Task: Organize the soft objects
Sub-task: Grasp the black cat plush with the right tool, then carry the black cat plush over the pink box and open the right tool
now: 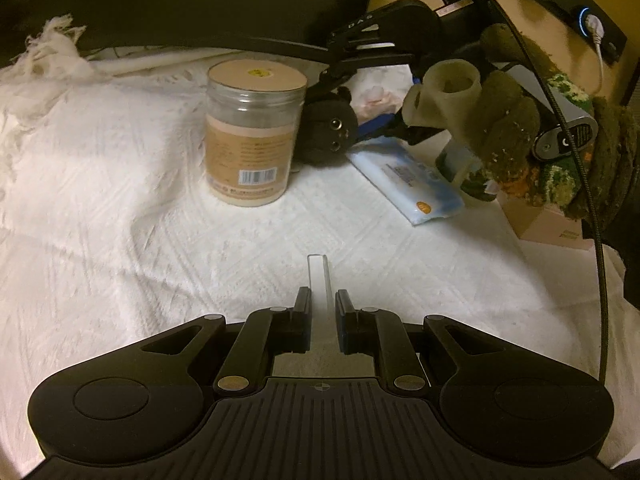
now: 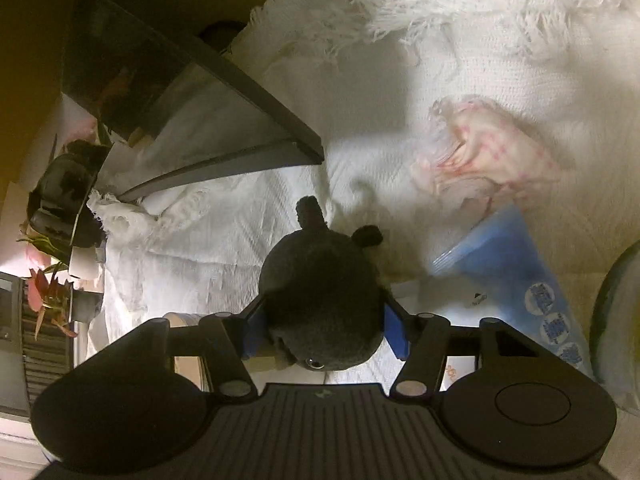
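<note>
Left wrist view: the task looks early. The dark plush toy sits on the white woven blanket at upper centre, just right of the clear jar with a tan lid and touching or nearly touching it. A pale blue wipes pack lies to its right, near a pinkish cloth behind. Nothing looks sorted yet; no bin or pile for soft things shows. The left gripper fills the bottom centre, its tongs brought together with nothing soft between them, well apart from the plush. The right gripper comes in from the upper right, carried by a hand in a fuzzy green glove, and its fingers reach down onto the plush.

Right wrist view: the plush toy sits at centre, right between the blue pads of the right gripper. The tongs are half closed and the pads press its sides, so I judge it gripped but not yet lifted; it looks to be on the blanket. A pink-checked cloth lies at upper right and the blue wipes pack at right, both untouched. Still left, I judge: lifting the plush, placing it, then handling the cloths.
</note>
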A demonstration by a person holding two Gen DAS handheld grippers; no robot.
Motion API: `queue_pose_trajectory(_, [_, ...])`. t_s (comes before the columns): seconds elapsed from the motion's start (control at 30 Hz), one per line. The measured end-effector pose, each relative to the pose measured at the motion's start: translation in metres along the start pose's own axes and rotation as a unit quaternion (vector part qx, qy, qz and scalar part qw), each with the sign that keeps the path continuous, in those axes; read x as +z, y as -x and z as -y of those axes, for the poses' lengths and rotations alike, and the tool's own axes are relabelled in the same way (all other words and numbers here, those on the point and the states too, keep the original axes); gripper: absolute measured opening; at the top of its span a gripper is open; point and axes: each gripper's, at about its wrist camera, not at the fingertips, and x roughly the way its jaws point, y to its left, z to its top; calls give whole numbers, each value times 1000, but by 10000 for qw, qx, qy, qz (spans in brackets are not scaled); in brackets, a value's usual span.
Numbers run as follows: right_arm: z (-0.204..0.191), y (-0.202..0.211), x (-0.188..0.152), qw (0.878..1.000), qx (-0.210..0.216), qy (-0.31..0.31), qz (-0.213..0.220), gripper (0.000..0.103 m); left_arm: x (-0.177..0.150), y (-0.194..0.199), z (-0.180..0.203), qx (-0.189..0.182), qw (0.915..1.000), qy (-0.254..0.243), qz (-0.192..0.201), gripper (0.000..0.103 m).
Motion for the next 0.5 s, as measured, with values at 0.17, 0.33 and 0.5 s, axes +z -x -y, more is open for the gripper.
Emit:
queue_pose_trajectory(0.17, [-3,23,1,9995,-71,137,270,56,4,-1,1,7,10000,-37,2,15])
queue_pose_trajectory(0.33, [-13,75,-2,9960,-110,576,677,56,35,6,2,66,9992,-84,396,15])
queue_pose_trajectory(0.5, [-14,154,-8,9884,8,832,1267,56,84,24,25,-61,9932,-412,1087,15])
